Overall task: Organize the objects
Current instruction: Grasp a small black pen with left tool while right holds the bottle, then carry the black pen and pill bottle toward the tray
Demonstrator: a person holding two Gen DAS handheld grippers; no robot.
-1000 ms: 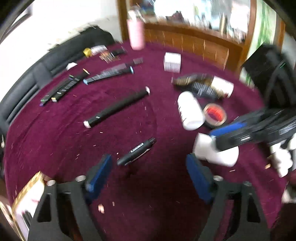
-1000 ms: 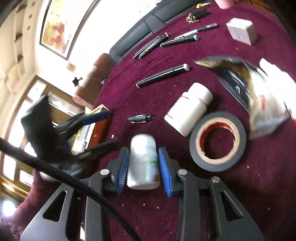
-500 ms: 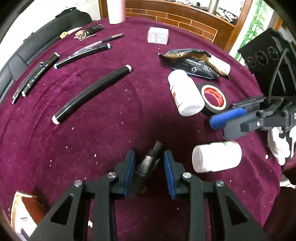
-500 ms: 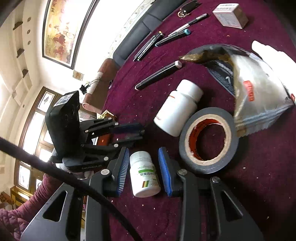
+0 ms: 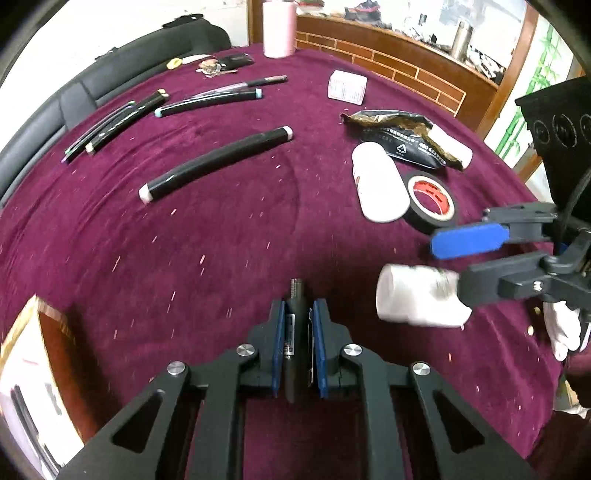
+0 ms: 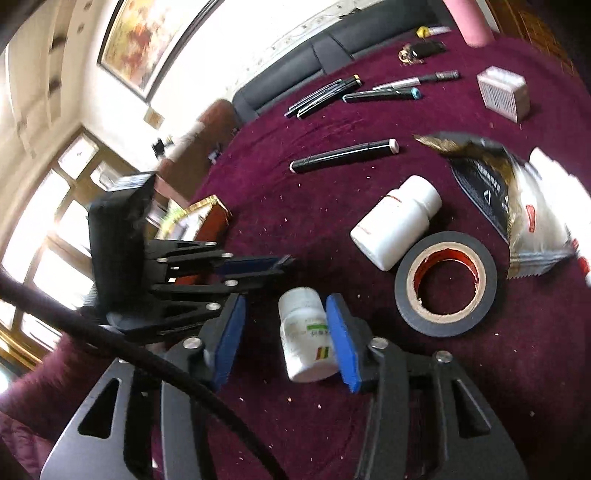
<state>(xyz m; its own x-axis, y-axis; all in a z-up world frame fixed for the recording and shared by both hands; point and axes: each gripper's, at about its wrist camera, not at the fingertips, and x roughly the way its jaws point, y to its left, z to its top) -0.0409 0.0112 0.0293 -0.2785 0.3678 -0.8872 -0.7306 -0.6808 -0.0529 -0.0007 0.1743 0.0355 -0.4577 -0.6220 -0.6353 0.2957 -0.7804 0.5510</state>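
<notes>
My left gripper [image 5: 298, 308] is shut on a short black pen [image 5: 295, 325], whose tip pokes out past the blue pads above the maroon tablecloth [image 5: 221, 229]. In the right wrist view the left gripper [image 6: 258, 266] sits left of my right gripper [image 6: 282, 336]. The right gripper is open, and a small white pill bottle [image 6: 304, 339] with a green label lies between its pads, against the right pad. The same bottle [image 5: 417, 301] shows blurred in the left wrist view beside the right gripper [image 5: 461, 258].
A larger white bottle [image 6: 397, 221], a black tape roll [image 6: 445, 284] and a foil bag [image 6: 491, 184] lie to the right. Long black markers [image 5: 216, 162], several pens [image 5: 114, 123], a white box [image 5: 347, 86], a pink cup [image 5: 279, 27] and keys [image 5: 221, 66] lie farther off. A gold-edged box [image 5: 33, 369] sits at the left.
My left gripper closed on the short black pen. My right gripper opened, and the small bottle now lies loose between its pads.
</notes>
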